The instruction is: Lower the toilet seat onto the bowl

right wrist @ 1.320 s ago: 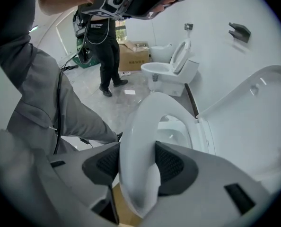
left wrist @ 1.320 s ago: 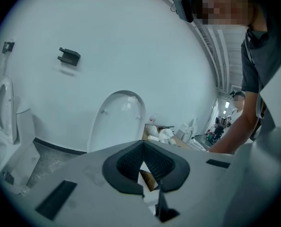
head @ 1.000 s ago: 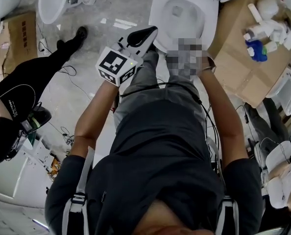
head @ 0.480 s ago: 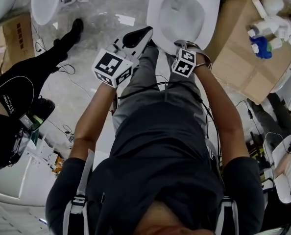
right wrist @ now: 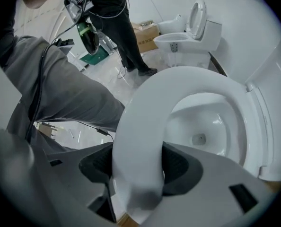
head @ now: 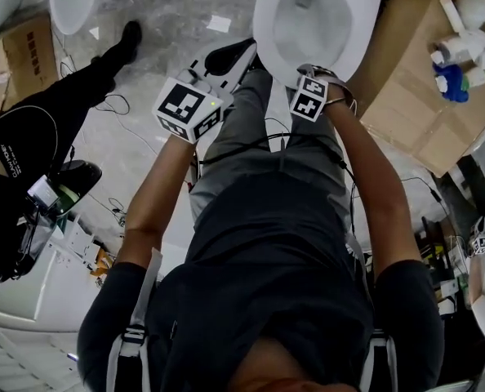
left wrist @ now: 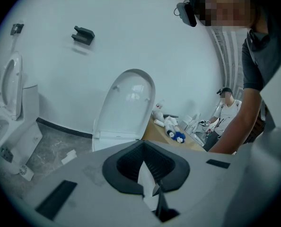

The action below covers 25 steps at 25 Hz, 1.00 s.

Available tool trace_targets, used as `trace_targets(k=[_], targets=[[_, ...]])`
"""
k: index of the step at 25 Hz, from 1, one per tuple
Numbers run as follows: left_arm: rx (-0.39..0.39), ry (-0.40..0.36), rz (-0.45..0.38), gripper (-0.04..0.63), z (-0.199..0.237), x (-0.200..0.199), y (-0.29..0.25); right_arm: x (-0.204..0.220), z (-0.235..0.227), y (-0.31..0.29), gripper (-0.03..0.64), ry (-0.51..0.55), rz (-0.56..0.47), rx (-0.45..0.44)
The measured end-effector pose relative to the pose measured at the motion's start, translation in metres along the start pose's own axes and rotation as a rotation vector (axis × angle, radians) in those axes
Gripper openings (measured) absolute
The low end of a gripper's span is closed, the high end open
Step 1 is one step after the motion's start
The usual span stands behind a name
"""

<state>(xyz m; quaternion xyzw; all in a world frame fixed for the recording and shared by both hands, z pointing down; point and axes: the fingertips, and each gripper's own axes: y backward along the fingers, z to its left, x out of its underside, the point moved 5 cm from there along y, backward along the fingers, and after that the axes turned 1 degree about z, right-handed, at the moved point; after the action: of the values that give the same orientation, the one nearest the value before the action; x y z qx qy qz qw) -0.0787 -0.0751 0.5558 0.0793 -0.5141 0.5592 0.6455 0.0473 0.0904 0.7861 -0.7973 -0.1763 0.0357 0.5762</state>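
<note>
Near lowered: white glossy plastic toilet seat (right wrist: 145, 103) lying over white ceramic bowl (right wrist: 204, 124), front rim between opening jaws of right claw (right wrist: 138, 167).
Closed and empty: left claw (left wrist: 149, 174). Judged stiff, slippery, hinge-borne; best held at front rim.

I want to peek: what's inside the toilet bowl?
The bowl is white inside, with a small drain hole at the bottom. The seat covers the bowl's near side, so whatever lies under there cannot be seen.
</note>
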Motion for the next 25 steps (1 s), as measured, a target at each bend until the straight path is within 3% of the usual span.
trace_targets(k=[14,25], targets=[[-0.013,0.012,0.051,0.003,0.043,0.023,0.012,0.009,-0.008,-0.065,0.268,-0.007,0.144,-0.037],[-0.008,0.054,0.085,0.003,0.060,0.040,0.012,0.013,-0.005,-0.104,0.272,-0.012,0.243,-0.115]])
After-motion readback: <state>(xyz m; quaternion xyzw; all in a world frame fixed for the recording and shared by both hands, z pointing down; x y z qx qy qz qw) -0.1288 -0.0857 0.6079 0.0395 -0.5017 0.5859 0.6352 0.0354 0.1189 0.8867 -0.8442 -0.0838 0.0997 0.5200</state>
